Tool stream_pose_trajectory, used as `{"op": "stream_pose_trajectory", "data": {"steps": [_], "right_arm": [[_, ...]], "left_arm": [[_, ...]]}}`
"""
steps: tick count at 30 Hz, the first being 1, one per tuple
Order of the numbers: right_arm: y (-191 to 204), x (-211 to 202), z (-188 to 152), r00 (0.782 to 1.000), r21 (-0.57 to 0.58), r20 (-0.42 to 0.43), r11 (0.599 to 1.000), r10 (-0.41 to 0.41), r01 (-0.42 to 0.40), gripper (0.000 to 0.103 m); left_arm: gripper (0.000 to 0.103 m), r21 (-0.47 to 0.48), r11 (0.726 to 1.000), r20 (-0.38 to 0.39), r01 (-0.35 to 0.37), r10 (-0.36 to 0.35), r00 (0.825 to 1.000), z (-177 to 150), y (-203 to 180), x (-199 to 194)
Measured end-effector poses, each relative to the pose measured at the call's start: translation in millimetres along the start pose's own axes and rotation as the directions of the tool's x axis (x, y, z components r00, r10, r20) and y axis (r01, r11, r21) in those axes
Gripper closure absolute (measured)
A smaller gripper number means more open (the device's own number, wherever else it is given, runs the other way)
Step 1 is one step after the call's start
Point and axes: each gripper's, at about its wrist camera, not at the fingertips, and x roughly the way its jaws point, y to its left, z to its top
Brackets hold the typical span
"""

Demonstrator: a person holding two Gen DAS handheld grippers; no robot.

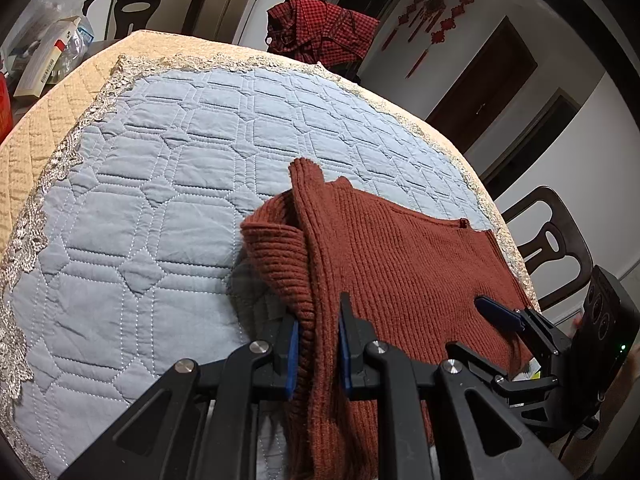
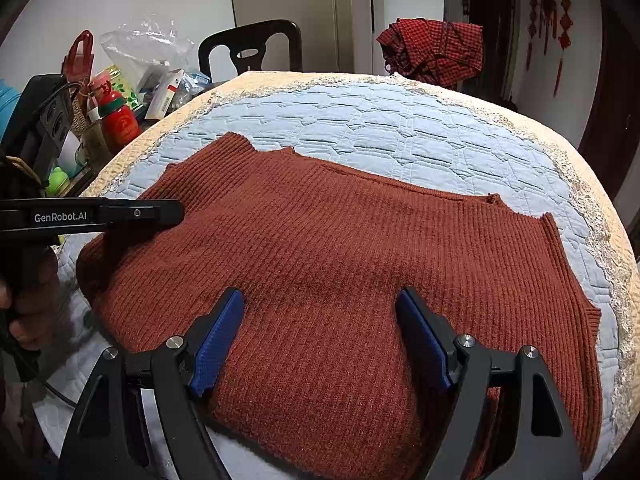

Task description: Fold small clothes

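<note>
I am holding the left tongs (image 1: 316, 344) clamped on a bunched fold of the rust-brown knitted sweater (image 2: 340, 264), the ribbed cloth pinched between the two blue pads (image 1: 293, 354) and rising up past them in a ridge. The right tongs (image 2: 320, 344) are standing wide apart over the sweater's near part, and I am seeing their pads clear of the knit, with nothing pressed between them. The sweater is lying spread across the blue quilted cover (image 1: 160, 200) on the desk (image 1: 60, 112), its far hem running roughly straight across the cover and one side reaching close to the lace trim (image 2: 600, 240) at the right edge. In the right wrist view I am watching the left tongs come in from the left edge, the hand (image 2: 28, 312) under them gripping the handle. A red checked garment (image 2: 436, 52) is hanging over something beyond the desk, dark chairs (image 2: 250, 46) are standing around it, and bottles and packets (image 2: 120, 112) are crowding the far left corner.
</note>
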Motion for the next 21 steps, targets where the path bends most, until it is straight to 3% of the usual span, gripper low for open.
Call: {"op": "stream_pose_trajectory", "data": {"steps": [21], "right_arm": [[0.5, 1.5, 0.3, 1.000, -0.004, 0.000, 1.000, -0.004, 0.004, 0.024]], "left_arm": [[0.085, -0.003, 1.000, 0.001, 0.006, -0.006, 1.000, -1.7, 2.1, -3.5]]}}
